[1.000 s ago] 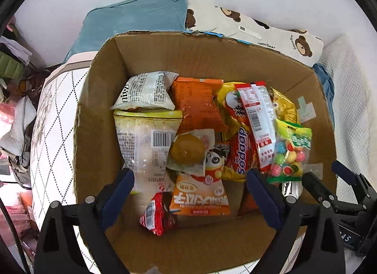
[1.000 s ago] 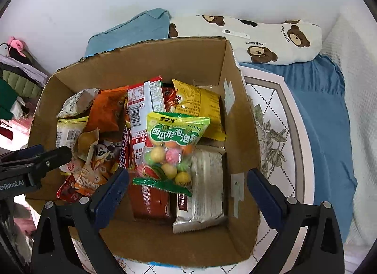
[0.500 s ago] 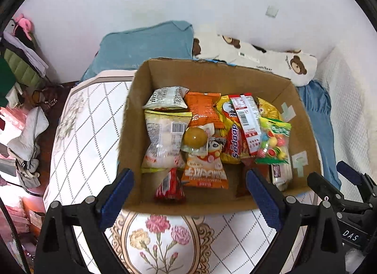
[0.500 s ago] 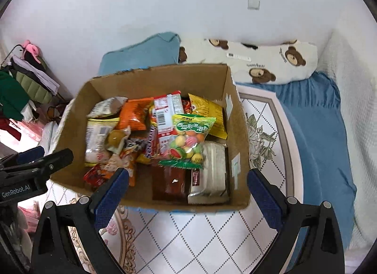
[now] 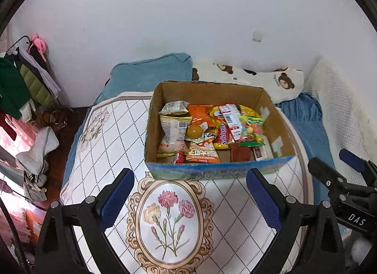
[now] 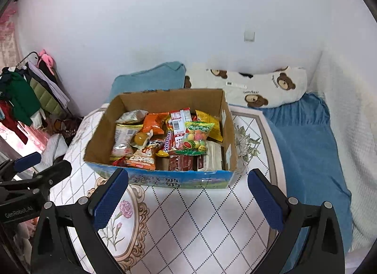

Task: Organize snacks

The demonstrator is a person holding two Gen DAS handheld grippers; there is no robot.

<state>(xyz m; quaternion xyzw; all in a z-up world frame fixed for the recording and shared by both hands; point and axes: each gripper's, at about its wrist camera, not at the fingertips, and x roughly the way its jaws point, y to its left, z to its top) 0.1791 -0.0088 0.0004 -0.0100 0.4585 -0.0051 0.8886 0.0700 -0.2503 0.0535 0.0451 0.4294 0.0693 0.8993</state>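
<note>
A cardboard box point(image 5: 212, 170) with a blue front stands on a white quilt with a flower print point(image 5: 169, 215). It is full of snack packs: a green candy bag point(image 5: 251, 130), an orange pack point(image 5: 199, 116), a white pack point(image 5: 172, 132). The box point(image 6: 165, 181) and the candy bag point(image 6: 196, 136) show in the right wrist view too. My left gripper point(image 5: 189, 199) is open and empty, well in front of the box. My right gripper point(image 6: 187, 199) is open and empty, also in front of it.
A bear-print pillow point(image 5: 259, 81) and a blue pillow point(image 5: 150, 74) lie behind the box against the white wall. A blue sheet point(image 6: 306, 147) covers the bed on the right. A clothes rack point(image 5: 26, 85) stands at the left beyond the bed edge.
Both grippers have pulled back and up from over the box. The box now looks smaller and farther off, and the quilt shows in front of it. Both stay open and empty.
</note>
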